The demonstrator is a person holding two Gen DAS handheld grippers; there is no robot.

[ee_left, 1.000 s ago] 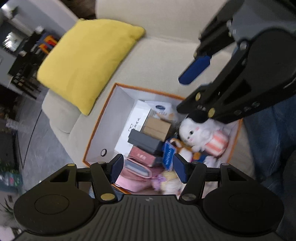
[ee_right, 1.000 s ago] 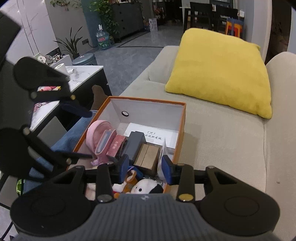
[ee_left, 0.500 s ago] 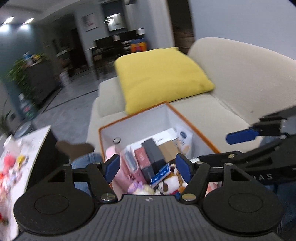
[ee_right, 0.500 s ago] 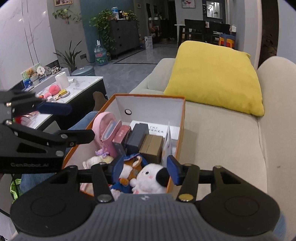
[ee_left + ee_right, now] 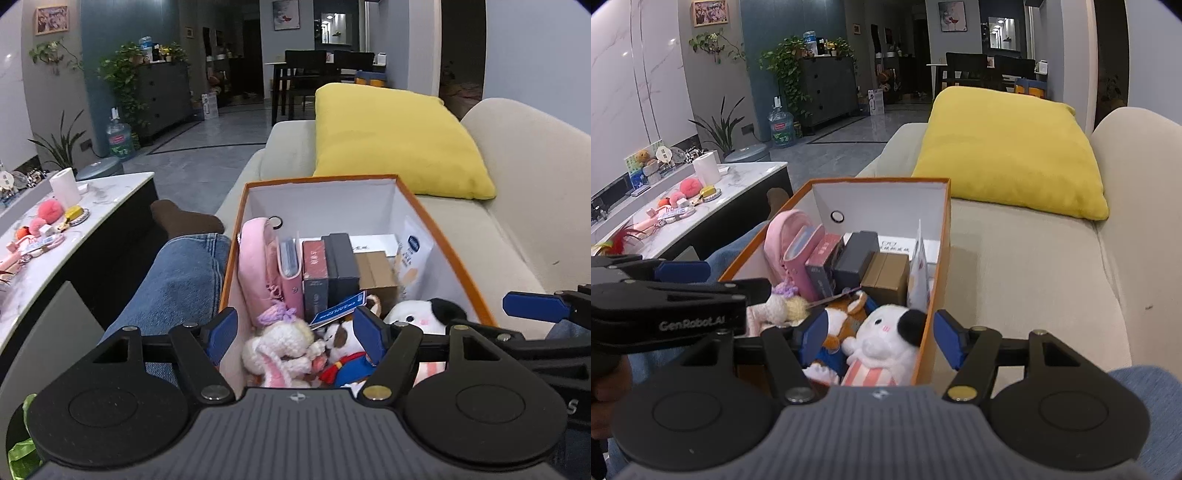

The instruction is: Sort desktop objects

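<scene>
I am hovering the left gripper [image 5: 295,334] and right gripper [image 5: 873,338], both spread and empty, over the orange box's [image 5: 448,243] near end; remaining toys [image 5: 689,186] are lying along the table's [image 5: 746,177] far edge, probably next.

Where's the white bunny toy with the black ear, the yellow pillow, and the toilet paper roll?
White bunny toy [image 5: 882,338]: right wrist view, on its face.
Yellow pillow [image 5: 391,144]: left wrist view, middle of its front.
Toilet paper roll [image 5: 706,168]: right wrist view, on its side.
</scene>
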